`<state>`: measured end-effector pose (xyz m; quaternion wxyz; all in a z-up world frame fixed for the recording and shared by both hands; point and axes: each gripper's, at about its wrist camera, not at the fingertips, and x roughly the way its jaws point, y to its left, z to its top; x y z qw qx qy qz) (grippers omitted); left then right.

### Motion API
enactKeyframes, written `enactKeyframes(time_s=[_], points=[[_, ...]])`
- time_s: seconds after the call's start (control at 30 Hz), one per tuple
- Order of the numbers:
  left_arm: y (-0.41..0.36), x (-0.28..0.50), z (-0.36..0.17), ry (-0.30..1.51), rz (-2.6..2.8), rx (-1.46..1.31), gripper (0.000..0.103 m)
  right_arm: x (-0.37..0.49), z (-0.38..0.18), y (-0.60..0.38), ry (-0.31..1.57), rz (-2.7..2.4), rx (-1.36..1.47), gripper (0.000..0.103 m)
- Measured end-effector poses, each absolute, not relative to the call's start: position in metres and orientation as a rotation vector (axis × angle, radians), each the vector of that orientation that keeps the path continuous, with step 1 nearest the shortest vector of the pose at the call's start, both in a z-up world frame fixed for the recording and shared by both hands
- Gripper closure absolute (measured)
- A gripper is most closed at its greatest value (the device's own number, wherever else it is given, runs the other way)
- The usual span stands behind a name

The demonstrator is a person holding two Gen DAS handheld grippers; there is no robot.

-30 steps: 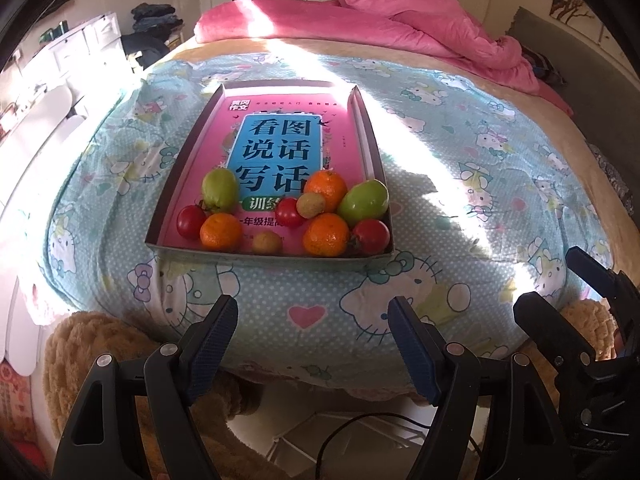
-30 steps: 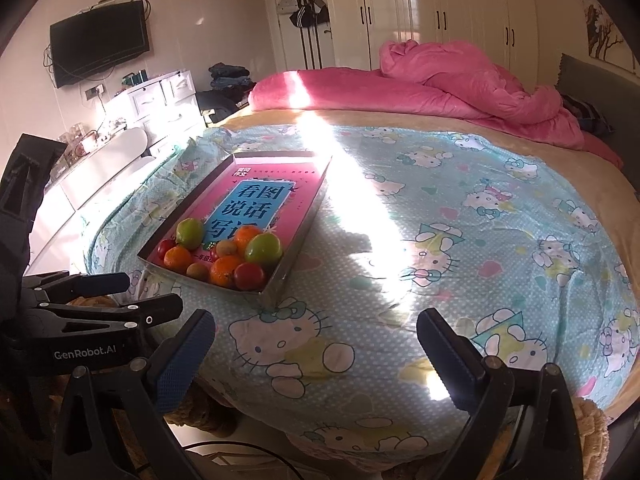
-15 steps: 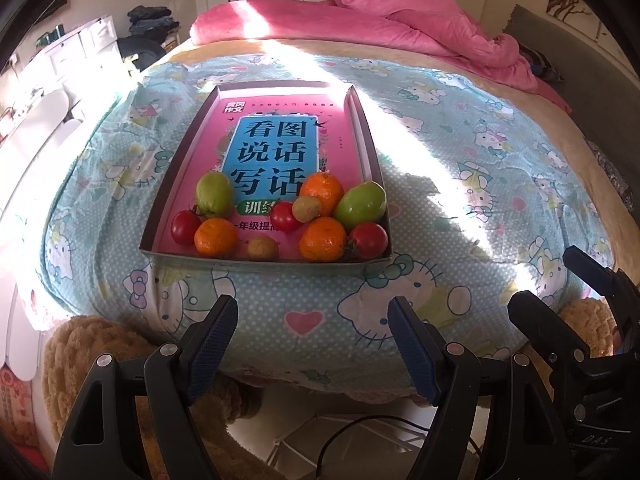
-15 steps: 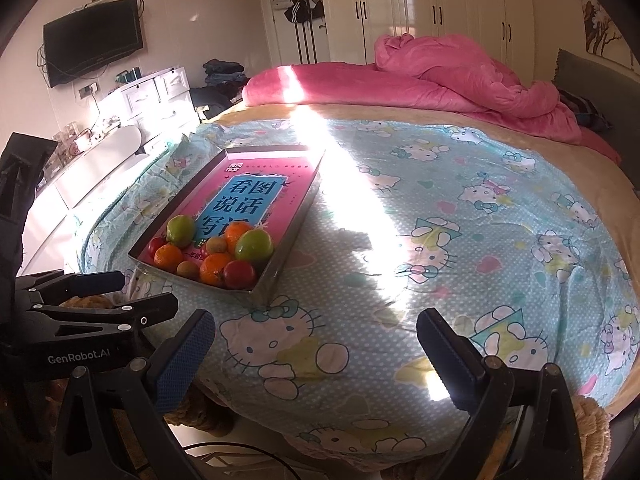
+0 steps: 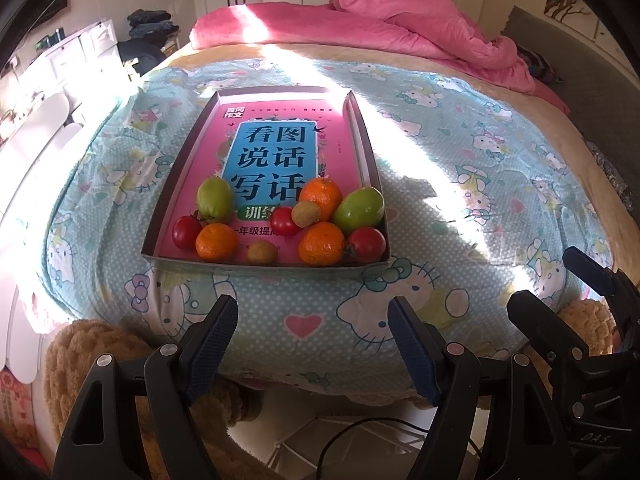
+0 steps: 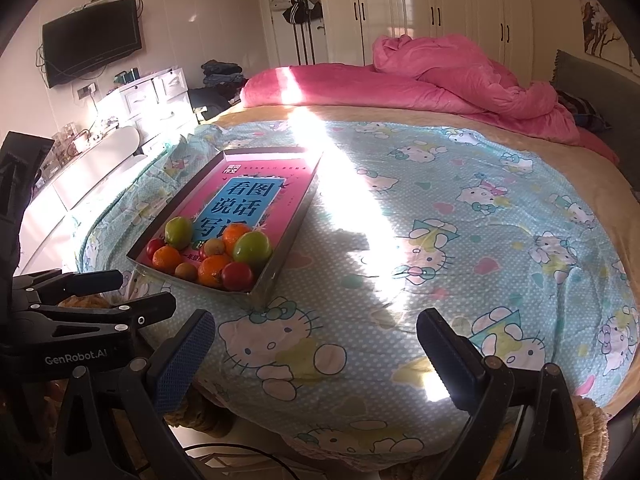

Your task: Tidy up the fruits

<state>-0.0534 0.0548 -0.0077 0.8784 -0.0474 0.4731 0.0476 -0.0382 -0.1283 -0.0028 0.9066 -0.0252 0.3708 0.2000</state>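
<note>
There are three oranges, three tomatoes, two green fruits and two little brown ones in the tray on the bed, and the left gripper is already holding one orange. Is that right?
Not quite. The left gripper holds nothing: the left wrist view shows its jaws open and empty, short of the tray. The fruit count is right, and every piece, like this orange, lies in the tray.

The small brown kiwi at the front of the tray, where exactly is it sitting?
In the left wrist view, the kiwi lies by the tray's near rim, between two oranges: one to its left, one to its right.
</note>
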Motion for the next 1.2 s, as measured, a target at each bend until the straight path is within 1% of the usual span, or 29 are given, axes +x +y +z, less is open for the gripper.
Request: enactKeyframes(time_s=[1.2], points=[[0.0593,-0.0551,-0.0057,0.988,0.120,-0.099,0.024,-0.0396,-0.0010,-0.1294,0.759,0.409,-0.053,0.001]])
